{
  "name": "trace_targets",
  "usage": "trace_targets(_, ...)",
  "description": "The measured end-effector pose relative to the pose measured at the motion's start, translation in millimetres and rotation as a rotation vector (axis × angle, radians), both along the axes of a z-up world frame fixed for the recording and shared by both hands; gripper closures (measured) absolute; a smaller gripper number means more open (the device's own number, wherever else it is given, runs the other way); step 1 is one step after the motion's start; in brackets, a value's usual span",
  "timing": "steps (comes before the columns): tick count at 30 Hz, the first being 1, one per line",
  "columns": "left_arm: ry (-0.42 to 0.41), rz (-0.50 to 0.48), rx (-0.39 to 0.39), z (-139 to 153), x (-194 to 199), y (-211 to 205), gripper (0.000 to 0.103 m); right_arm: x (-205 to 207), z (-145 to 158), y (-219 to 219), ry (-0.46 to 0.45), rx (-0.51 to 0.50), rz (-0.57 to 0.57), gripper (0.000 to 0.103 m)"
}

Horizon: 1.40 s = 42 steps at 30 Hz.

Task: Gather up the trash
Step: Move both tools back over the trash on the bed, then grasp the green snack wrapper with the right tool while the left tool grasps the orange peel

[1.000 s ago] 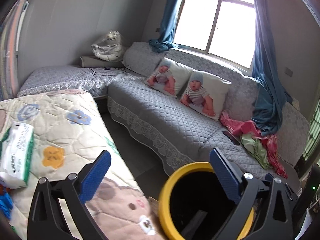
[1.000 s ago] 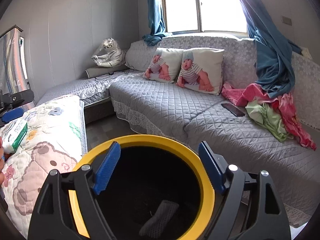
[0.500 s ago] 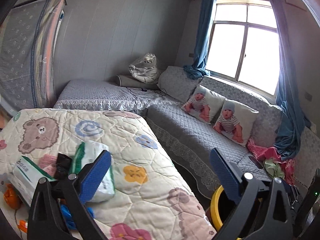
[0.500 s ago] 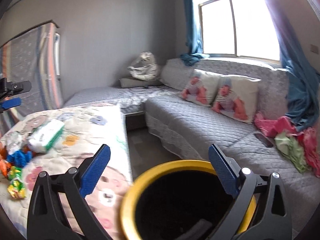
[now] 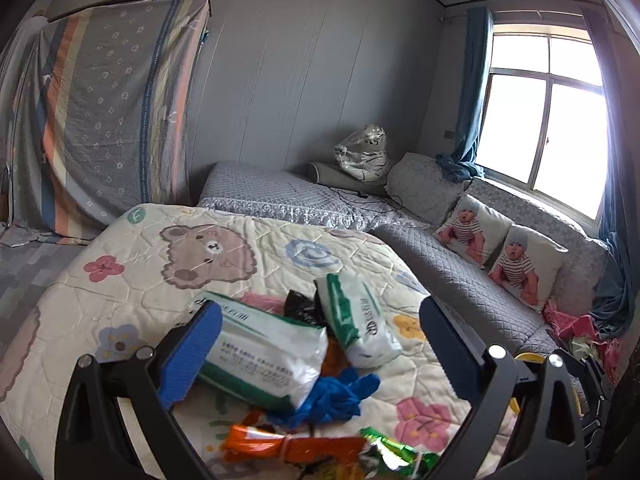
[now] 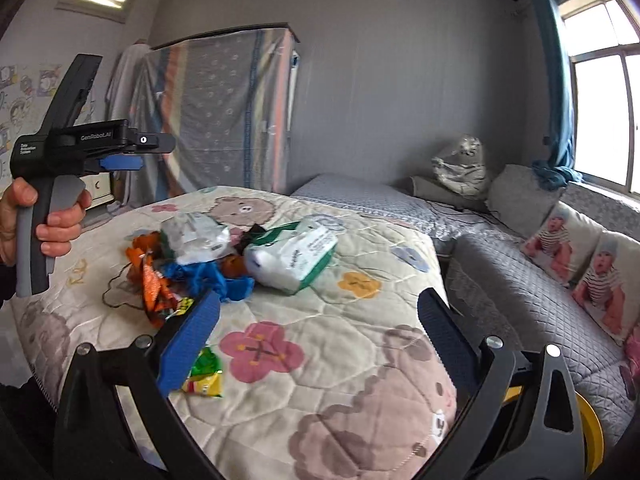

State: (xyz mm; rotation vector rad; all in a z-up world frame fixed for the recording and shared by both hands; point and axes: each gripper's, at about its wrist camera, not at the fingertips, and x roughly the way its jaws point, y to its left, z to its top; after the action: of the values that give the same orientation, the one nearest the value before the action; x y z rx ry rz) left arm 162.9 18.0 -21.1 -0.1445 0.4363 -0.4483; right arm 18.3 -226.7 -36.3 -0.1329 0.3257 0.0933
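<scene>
A heap of trash lies on a cartoon-print quilt [image 6: 320,320]: two white-and-green tissue packs [image 6: 296,256] [image 6: 196,236], a blue glove [image 6: 212,276], orange wrappers [image 6: 152,280] and a green-yellow wrapper [image 6: 204,376]. My right gripper [image 6: 316,340] is open and empty, hovering at the quilt's near edge short of the heap. A hand holds my left gripper [image 6: 148,152] in the air to the left of the heap. In the left wrist view it [image 5: 320,344] is open above a tissue pack [image 5: 260,356], the glove [image 5: 332,396] and an orange wrapper [image 5: 288,444], touching none.
The yellow-rimmed bin [image 6: 592,432] stands low at the right, between the quilt and the grey sofa [image 6: 540,300]. Baby-print cushions [image 5: 516,264] lean on the sofa under the window. A striped cloth [image 5: 112,108] covers something at the far wall.
Both views have swung left, away from the yellow bin and sofa and onto the quilt with the trash. The right gripper's jaws have widened a little. The left gripper has stayed open.
</scene>
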Motion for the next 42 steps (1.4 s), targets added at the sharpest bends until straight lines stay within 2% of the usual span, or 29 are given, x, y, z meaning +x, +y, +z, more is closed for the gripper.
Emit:
trace_targets(2,0.022,-0.020,0.009,-9.5,-3.6,15.9,0.008,2.2,-2.4,14.0,0.013,-0.002,0.051,0.008)
trace_targets(6,-0.008,-0.053,0.053,-25.0,-20.0,28.5,0.008,4.8,-11.8,36.3,0.067,-0.017,0.131,0.008)
trace_targets(13,0.023,-0.024,0.096,-54.5,-24.3,45.7,0.008,12.8,-31.6,61.2,0.145,-0.046,0.207,0.008)
trace_targets(21,0.079,-0.005,0.146,-63.0,14.6,57.5,0.008,28.5,-43.3,77.8,0.191,-0.064,0.228,0.009)
trace_targets(29,0.206,-0.009,0.171,-91.1,62.9,62.6,0.008,49.5,-50.9,85.2,0.238,-0.076,0.238,0.009)
trace_targets(33,0.294,0.002,0.133,-104.0,86.4,70.7,0.008,64.0,-57.2,84.4,0.284,-0.065,0.243,0.009)
trace_targets(34,0.308,-0.003,0.124,-106.3,89.9,71.9,0.008,67.6,-58.9,83.7,0.296,-0.057,0.245,0.010)
trace_targets(37,0.334,-0.007,0.140,-114.1,97.9,71.4,0.012,77.8,-66.1,83.2,0.348,-0.042,0.257,0.021)
trace_targets(39,0.364,-0.007,0.153,-119.1,105.2,69.8,0.016,84.2,-70.7,82.9,0.377,-0.035,0.259,0.022)
trace_targets(42,0.388,-0.009,0.154,-124.8,113.3,70.0,0.020,86.0,-73.2,86.2,0.393,-0.044,0.270,0.030)
